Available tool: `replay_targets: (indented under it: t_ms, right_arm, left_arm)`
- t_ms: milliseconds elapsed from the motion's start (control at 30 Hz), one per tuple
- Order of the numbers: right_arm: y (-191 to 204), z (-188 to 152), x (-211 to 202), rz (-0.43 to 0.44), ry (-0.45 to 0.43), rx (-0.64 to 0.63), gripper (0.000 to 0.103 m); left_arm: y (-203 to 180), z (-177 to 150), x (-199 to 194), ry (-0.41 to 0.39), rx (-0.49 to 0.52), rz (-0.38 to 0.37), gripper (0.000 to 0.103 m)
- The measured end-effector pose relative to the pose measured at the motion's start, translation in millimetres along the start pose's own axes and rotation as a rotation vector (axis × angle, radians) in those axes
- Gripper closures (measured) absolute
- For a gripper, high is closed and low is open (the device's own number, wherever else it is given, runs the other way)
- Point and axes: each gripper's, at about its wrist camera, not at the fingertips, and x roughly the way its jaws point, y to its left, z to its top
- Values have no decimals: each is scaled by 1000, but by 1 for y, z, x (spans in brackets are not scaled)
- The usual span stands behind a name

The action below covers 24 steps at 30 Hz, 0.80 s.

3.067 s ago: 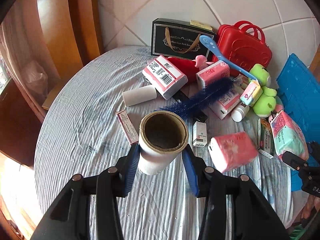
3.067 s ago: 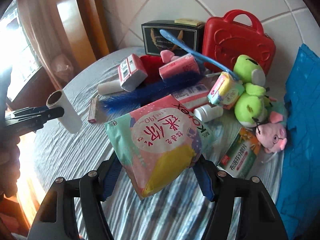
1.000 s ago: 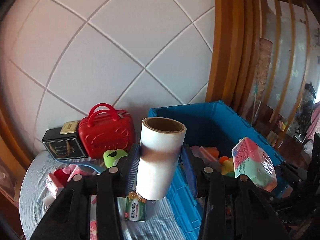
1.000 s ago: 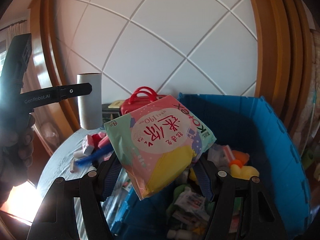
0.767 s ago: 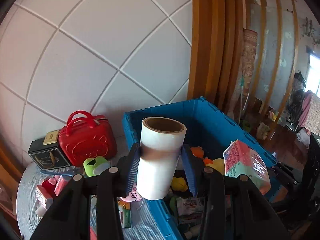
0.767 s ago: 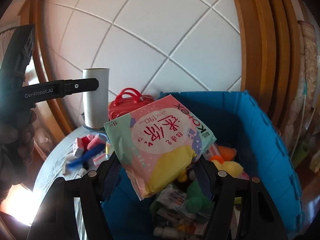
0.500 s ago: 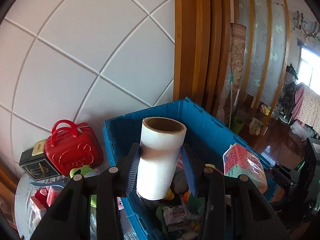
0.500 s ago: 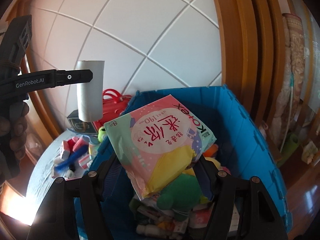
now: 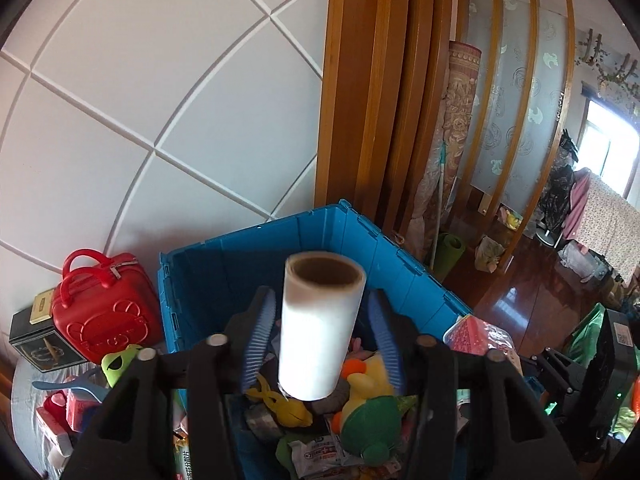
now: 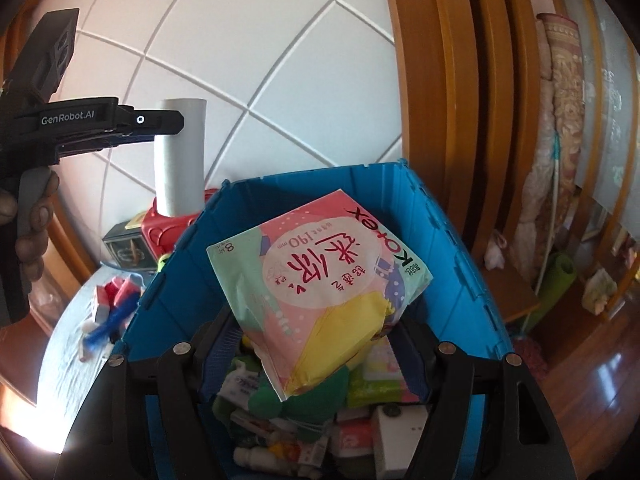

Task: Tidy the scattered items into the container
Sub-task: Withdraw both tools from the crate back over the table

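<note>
My left gripper [image 9: 320,294] hangs over the open blue crate [image 9: 256,236], and its jaws are opening. The white cardboard-core roll [image 9: 320,328] stands upright between them with a gap at each pad, slightly blurred. In the right wrist view the same roll [image 10: 180,184] shows beside the left gripper [image 10: 178,120], just outside the crate's [image 10: 304,184] left wall. My right gripper [image 10: 316,320] is above the crate's inside with its jaws opening. The pink and yellow pad pack [image 10: 320,264] still sits between its pads, unmoved.
The crate holds plush toys, a yellow duck [image 9: 372,376], small boxes and bottles. Left of it on the table are a red case [image 9: 104,312], a black box [image 9: 40,340], a green frog toy [image 9: 120,364] and a blue brush [image 10: 112,320]. Wooden frames stand behind.
Both grippers swung from the table to above the crate with their loads. The left jaws have spread away from the roll. The pack keeps its place in the right jaws.
</note>
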Motion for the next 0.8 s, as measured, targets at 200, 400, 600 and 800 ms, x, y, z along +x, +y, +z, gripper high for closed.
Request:
replay_targets:
  t_ms: [200, 400, 600, 800]
  right_arm:
    - [-6, 1, 3, -29, -12, -7, 0]
    - [-3, 0, 2, 8, -23, 5, 0]
    - [24, 2, 0, 44, -16, 14, 0]
    - [76, 0, -15, 53, 4, -1, 0]
  left_arm:
    - [9, -2, -17, -65, -33, 74, 0]
    - [33, -27, -34, -45, -95, 150, 0]
    - [56, -63, -67, -18, -158, 241, 0]
    - [84, -106, -120, -10, -215, 298, 0]
